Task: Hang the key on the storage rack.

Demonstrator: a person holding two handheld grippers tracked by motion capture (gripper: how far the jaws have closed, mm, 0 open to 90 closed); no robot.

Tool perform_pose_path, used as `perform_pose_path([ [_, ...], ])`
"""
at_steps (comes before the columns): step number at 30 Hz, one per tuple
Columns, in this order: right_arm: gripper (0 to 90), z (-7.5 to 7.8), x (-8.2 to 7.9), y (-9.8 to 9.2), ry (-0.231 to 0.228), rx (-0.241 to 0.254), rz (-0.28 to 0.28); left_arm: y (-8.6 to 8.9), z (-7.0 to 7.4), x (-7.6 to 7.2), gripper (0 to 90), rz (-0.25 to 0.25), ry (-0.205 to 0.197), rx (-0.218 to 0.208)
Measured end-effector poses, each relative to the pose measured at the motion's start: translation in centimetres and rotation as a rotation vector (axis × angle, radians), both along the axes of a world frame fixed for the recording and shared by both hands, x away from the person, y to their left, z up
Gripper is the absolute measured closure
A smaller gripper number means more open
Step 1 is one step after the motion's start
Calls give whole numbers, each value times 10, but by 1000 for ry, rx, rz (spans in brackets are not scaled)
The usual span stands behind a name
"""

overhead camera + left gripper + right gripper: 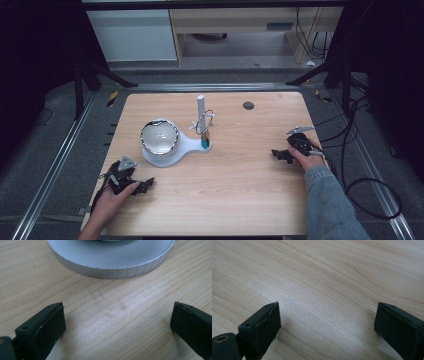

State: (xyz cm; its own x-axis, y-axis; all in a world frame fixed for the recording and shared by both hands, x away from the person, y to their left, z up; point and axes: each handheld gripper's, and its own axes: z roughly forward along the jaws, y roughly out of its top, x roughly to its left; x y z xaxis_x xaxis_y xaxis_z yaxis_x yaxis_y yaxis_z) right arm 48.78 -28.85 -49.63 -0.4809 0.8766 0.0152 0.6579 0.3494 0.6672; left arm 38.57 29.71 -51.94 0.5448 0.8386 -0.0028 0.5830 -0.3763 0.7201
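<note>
Stand (110, 262) top beyond frame edge

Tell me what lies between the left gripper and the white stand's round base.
Nothing: bare wood of the table runs from the open left gripper to the white stand, as the left gripper view shows.

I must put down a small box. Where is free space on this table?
Free: the wood between the right gripper and the white stand, and the near edge between both hands. Crowded: around the stand's bowl and post, beside the left gripper.
</note>
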Motion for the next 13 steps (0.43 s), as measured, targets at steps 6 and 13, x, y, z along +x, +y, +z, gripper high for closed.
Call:
perform_pose_path([
  [6, 1, -8, -1, 6, -65, -15, -32, 0, 0, 0, 0, 0, 0, 0],
  [13, 1, -9, -1, 6, -76, -10, -45, 0, 0, 0, 0, 1, 0, 0],
])
